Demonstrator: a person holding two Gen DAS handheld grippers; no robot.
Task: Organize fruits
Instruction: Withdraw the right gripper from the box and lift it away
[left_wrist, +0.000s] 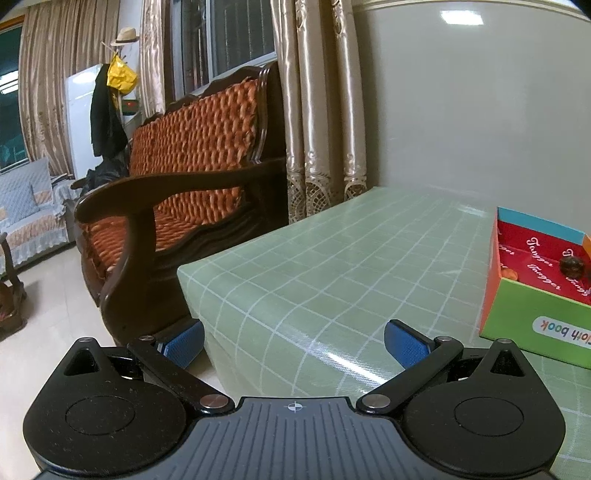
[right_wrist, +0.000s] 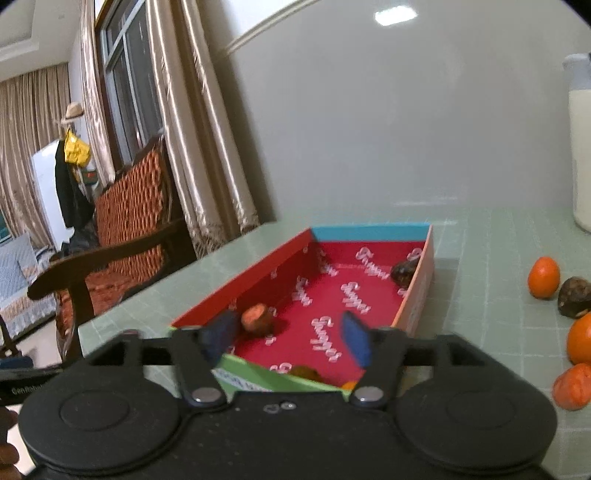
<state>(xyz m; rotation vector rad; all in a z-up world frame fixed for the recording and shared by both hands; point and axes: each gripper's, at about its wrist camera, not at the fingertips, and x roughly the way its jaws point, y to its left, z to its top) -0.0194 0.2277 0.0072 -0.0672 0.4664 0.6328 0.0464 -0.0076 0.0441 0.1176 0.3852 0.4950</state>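
A colourful cardboard box with a red inside (right_wrist: 417, 295) sits on the green gridded table (right_wrist: 487, 251). In it lie an orange-brown fruit (right_wrist: 256, 319) near the left wall and a dark fruit (right_wrist: 404, 271) at the far right corner. My right gripper (right_wrist: 290, 336) is open and empty, just over the box's near edge. Outside the box to the right lie a small orange (right_wrist: 543, 277), a dark fruit (right_wrist: 574, 297) and two more oranges (right_wrist: 580, 339). My left gripper (left_wrist: 293, 341) is open and empty over the table's left corner, left of the box (left_wrist: 532, 314).
A wooden armchair with an orange woven cushion (left_wrist: 192, 155) stands left of the table. Curtains (left_wrist: 317, 110) hang behind it. A white milk bottle (right_wrist: 580, 147) stands at the far right of the table by the grey wall.
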